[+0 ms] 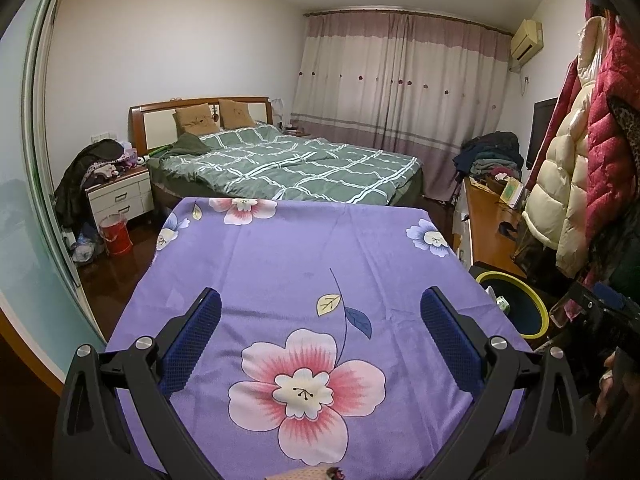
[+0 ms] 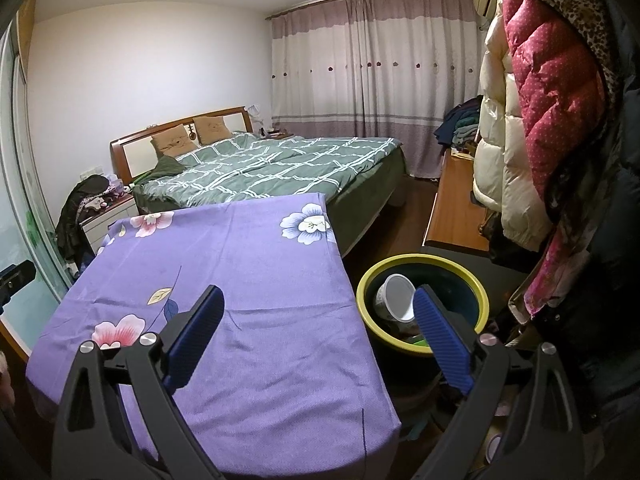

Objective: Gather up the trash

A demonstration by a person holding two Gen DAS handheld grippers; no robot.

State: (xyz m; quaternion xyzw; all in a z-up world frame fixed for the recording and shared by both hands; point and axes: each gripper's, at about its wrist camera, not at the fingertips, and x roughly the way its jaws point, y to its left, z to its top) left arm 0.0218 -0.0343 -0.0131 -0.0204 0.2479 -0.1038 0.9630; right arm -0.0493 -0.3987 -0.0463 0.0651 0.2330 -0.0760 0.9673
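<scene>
Left hand-held gripper (image 1: 320,312): fingers spread wide, nothing held, poised over the surface (image 1: 280,248). Right hand-held gripper (image 2: 318,312): likewise spread and empty. Surface: no trash is seen on the purple flowered cloth. Bin (image 2: 486,300), beside the surface: white cup (image 2: 394,296) and scraps inside. Collection is judged nearly or fully done.

White walls; a bed (image 1: 288,164) under a green checked quilt stands before drawn pink curtains (image 1: 400,76), a nightstand (image 1: 120,192) beside it on dark floor.
</scene>
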